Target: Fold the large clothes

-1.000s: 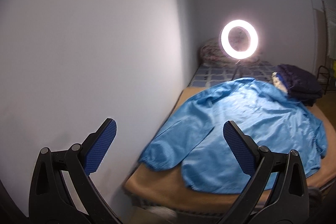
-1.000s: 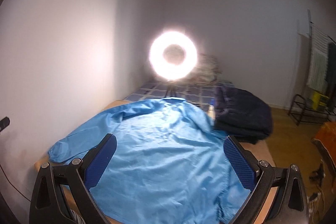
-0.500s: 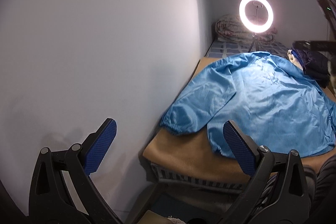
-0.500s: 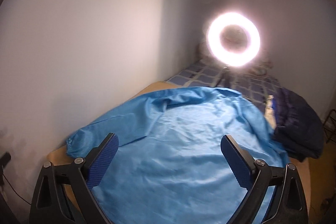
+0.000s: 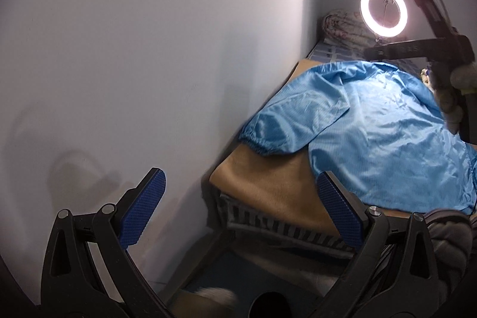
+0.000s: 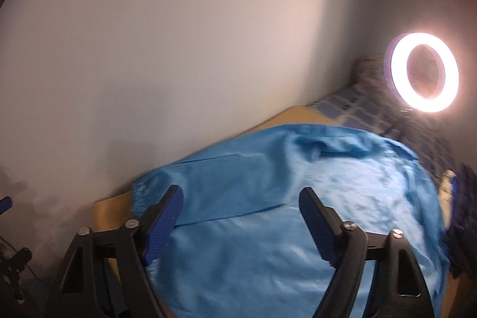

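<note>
Fingers of the left gripper stood wide apart with nothing between them, low at the near left corner of the bed, beside the pale wall. Right of them the blue jacket lay spread flat on the tan blanket, its sleeve reaching toward the wall and its cuff near the bed's edge. Above the jacket, the right gripper hung with its jaws closing on empty air, the cloth below untouched. Farther right, at the bed's far end, a ring light glowed beside a rolled quilt. No container was in sight. Compared with a second earlier, the left gripper had dropped lower toward the bed's corner, while the right one had swung left across the jacket and narrowed from its widest spread.
</note>
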Tool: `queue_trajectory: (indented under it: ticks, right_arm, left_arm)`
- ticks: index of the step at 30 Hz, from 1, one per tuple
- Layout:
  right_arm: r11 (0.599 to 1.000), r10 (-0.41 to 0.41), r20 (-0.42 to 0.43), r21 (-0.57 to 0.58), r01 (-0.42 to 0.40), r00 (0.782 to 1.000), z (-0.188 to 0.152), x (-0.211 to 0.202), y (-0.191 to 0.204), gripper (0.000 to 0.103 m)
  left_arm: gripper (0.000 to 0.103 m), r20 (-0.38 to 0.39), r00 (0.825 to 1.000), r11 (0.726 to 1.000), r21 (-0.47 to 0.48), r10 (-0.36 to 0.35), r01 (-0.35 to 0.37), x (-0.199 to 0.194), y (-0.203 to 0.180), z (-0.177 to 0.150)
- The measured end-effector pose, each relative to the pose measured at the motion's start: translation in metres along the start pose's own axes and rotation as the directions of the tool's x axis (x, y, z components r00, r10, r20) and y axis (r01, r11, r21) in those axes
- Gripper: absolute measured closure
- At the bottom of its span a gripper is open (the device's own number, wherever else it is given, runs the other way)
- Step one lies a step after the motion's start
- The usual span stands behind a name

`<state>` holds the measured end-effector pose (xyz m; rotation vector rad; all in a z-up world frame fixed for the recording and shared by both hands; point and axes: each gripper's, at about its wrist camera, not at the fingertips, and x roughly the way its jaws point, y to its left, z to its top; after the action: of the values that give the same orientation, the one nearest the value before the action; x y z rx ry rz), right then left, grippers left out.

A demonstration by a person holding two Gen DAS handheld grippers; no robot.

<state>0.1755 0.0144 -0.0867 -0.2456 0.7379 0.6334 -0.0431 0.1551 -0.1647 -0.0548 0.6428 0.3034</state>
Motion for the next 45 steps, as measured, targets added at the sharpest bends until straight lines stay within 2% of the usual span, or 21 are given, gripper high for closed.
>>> queue_trajectory:
  ticks: [3, 6, 9, 12, 14, 16, 20, 23, 25, 26, 27, 30, 33, 37, 42, 44, 45]
  right_arm:
    - [0.996, 0.086, -0.044, -0.012, -0.087, 0.995, 0.001, 0.029, 0.018, 0.024]
    - [0.981, 0.193, -0.097, -0.003, -0.194, 0.976, -0.002, 0.058, 0.035, 0.024]
    - [0.957, 0.285, -0.156, -0.016, -0.291, 0.946, -0.008, 0.086, 0.057, 0.030]
    - [0.926, 0.362, -0.225, -0.024, -0.377, 0.904, -0.017, 0.111, 0.085, 0.037]
    - [0.909, 0.394, -0.265, -0.030, -0.416, 0.880, -0.025, 0.129, 0.103, 0.037]
    - [0.897, 0.405, -0.296, -0.057, -0.439, 0.865, -0.032, 0.144, 0.119, 0.037]
    - [0.887, 0.386, -0.351, -0.115, -0.448, 0.853, -0.050, 0.168, 0.146, 0.037]
    - [0.889, 0.340, -0.379, -0.171, -0.426, 0.861, -0.058, 0.181, 0.160, 0.037]
    - [0.891, 0.309, -0.387, -0.201, -0.406, 0.869, -0.061, 0.190, 0.166, 0.043]
    - [0.893, 0.291, -0.392, -0.216, -0.394, 0.873, -0.064, 0.194, 0.169, 0.058]
    - [0.894, 0.278, -0.400, -0.224, -0.387, 0.873, -0.066, 0.197, 0.170, 0.079]
    - [0.897, 0.288, -0.412, -0.199, -0.394, 0.864, -0.069, 0.202, 0.169, 0.096]
    - [0.905, 0.302, -0.382, -0.174, -0.389, 0.873, -0.067, 0.189, 0.159, 0.099]
    - [0.905, 0.309, -0.339, -0.181, -0.384, 0.889, -0.067, 0.155, 0.135, 0.099]
    - [0.912, 0.303, -0.325, -0.174, -0.372, 0.896, -0.077, 0.109, 0.089, 0.099]
    - [0.918, 0.289, -0.327, -0.172, -0.358, 0.900, -0.083, 0.095, 0.072, 0.099]
    - [0.920, 0.287, -0.329, -0.169, -0.355, 0.900, -0.085, 0.085, 0.069, 0.099]
  left_arm:
    - [0.000, -0.014, 1.000, 1.000, -0.011, 0.005, -0.005, 0.003, 0.005, -0.005]
    - [0.000, -0.028, 1.000, 1.000, -0.026, 0.013, -0.014, 0.006, 0.009, -0.010]
    - [0.000, -0.045, 0.999, 0.999, -0.043, 0.006, -0.008, 0.010, 0.015, -0.012]
    - [0.000, -0.052, 0.999, 0.999, -0.043, 0.011, -0.013, 0.011, 0.018, -0.015]
    - [0.002, -0.055, 0.998, 0.999, -0.041, 0.015, -0.017, 0.012, 0.020, -0.016]
    - [0.002, -0.063, 0.998, 0.999, -0.043, 0.012, -0.015, 0.013, 0.021, -0.017]
    - [0.002, -0.074, 0.997, 0.999, -0.045, 0.014, -0.018, 0.016, 0.025, -0.019]
    - [0.002, -0.076, 0.997, 0.999, -0.047, 0.017, -0.021, 0.017, 0.028, -0.019]
    - [0.002, -0.076, 0.997, 0.999, -0.048, 0.021, -0.025, 0.019, 0.029, -0.019]
    - [0.002, -0.078, 0.997, 0.998, -0.050, 0.021, -0.025, 0.019, 0.030, -0.018]
    - [0.002, -0.080, 0.997, 0.998, -0.052, 0.022, -0.026, 0.020, 0.030, -0.017]
    - [0.002, -0.077, 0.997, 0.998, -0.057, 0.028, -0.032, 0.021, 0.030, -0.014]
    - [0.002, -0.063, 0.997, 0.997, -0.060, 0.036, -0.039, 0.022, 0.029, -0.010]
    - [0.002, -0.042, 0.999, 0.998, -0.060, 0.009, -0.011, 0.024, 0.025, -0.001]
    - [0.003, -0.020, 0.997, 0.996, -0.041, -0.075, 0.074, 0.031, 0.008, 0.010]
    - [0.015, -0.026, 0.992, 0.991, -0.042, -0.126, 0.124, 0.039, -0.001, 0.018]
    - [0.016, -0.035, 0.987, 0.987, -0.048, -0.156, 0.154, 0.044, -0.005, 0.021]
